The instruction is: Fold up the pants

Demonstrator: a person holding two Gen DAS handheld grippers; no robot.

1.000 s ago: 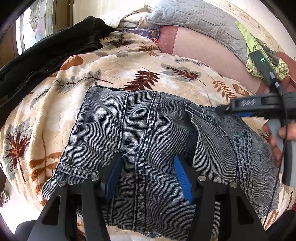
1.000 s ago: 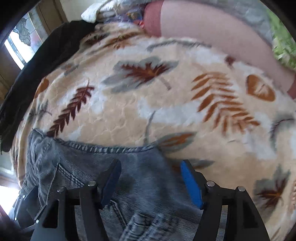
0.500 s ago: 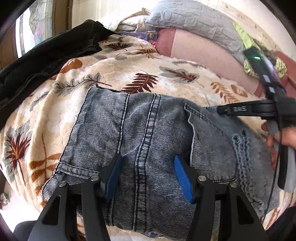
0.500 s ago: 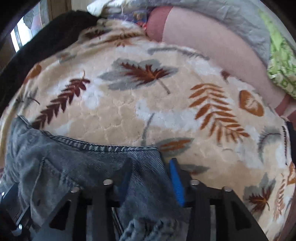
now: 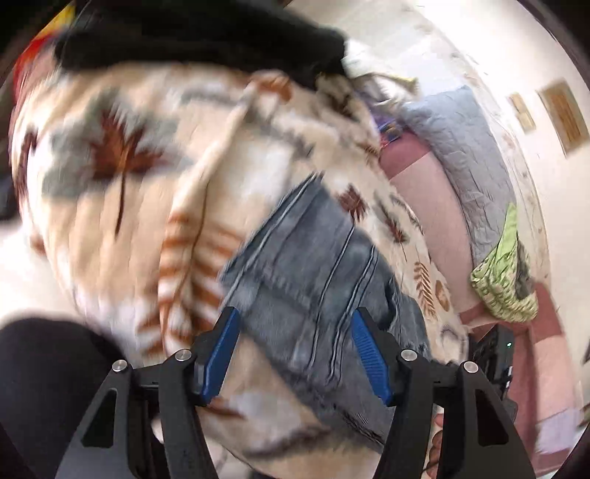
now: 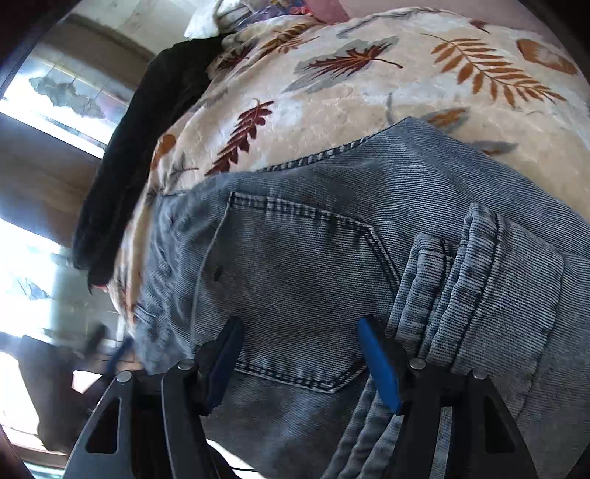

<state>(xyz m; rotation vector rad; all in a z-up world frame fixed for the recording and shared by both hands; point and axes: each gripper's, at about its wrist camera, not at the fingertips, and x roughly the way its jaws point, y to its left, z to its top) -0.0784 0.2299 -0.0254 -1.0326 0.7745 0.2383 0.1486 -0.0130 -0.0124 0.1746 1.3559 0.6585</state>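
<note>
The grey-blue denim pants (image 6: 332, 258) lie folded on a cream leaf-print blanket (image 6: 368, 92); a back pocket and bunched waistband face the right wrist view. My right gripper (image 6: 300, 363) is open and empty, its blue pads hovering over the pocket. In the blurred left wrist view the pants (image 5: 313, 276) lie ahead of my left gripper (image 5: 295, 353), which is open and empty, with its left finger over the blanket (image 5: 129, 184) and its right over the denim.
A black garment (image 6: 147, 147) lies along the blanket's far left edge, also at the top of the left wrist view (image 5: 202, 33). A grey quilted pillow (image 5: 468, 147), a pink sheet (image 5: 427, 206) and a green cloth (image 5: 505, 280) lie at the right.
My left gripper has swung sharply left and away, so its view is blurred and the pants sit smaller. My right gripper opened from half-closed and moved back over the pocket.
</note>
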